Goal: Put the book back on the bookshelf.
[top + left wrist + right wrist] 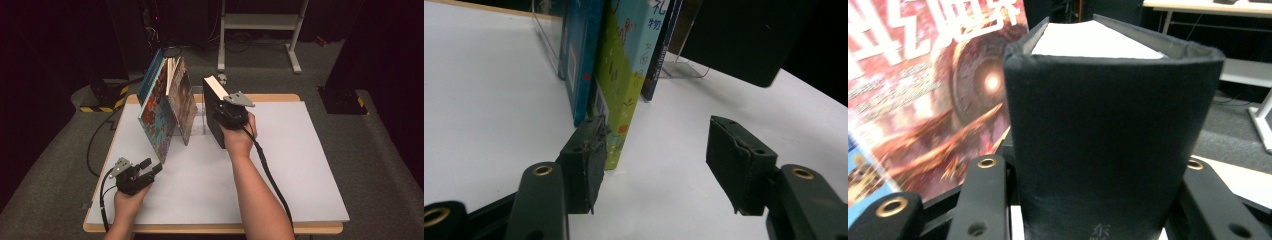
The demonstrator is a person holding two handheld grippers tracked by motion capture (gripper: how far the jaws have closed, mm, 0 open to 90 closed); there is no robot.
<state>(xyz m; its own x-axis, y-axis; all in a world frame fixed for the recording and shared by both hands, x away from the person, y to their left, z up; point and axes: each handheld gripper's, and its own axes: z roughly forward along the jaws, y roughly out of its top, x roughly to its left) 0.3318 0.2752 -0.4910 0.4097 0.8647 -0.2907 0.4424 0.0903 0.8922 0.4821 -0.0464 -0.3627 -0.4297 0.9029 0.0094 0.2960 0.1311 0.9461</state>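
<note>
A thick black hardcover book [215,112] stands upright over the middle of the white table top [300,165], with my right gripper [231,116] shut on its spine. In the right gripper view the black spine [1108,140] sits between both jaws, white page edges on top. Left of it, several colourful books [160,110] lean together, the nearest with a red-brown cover [943,110]. My left gripper [152,166] rests low near the front left of the table, open with nothing between its jaws [654,160], pointing at the lower ends of the leaning books [619,85].
A clear acrylic book stand [684,67] sits behind the leaning books. The table's wooden edge [215,229] runs along the front. A white metal frame [260,22] stands on the grey floor beyond the table. Cables trail from both grippers.
</note>
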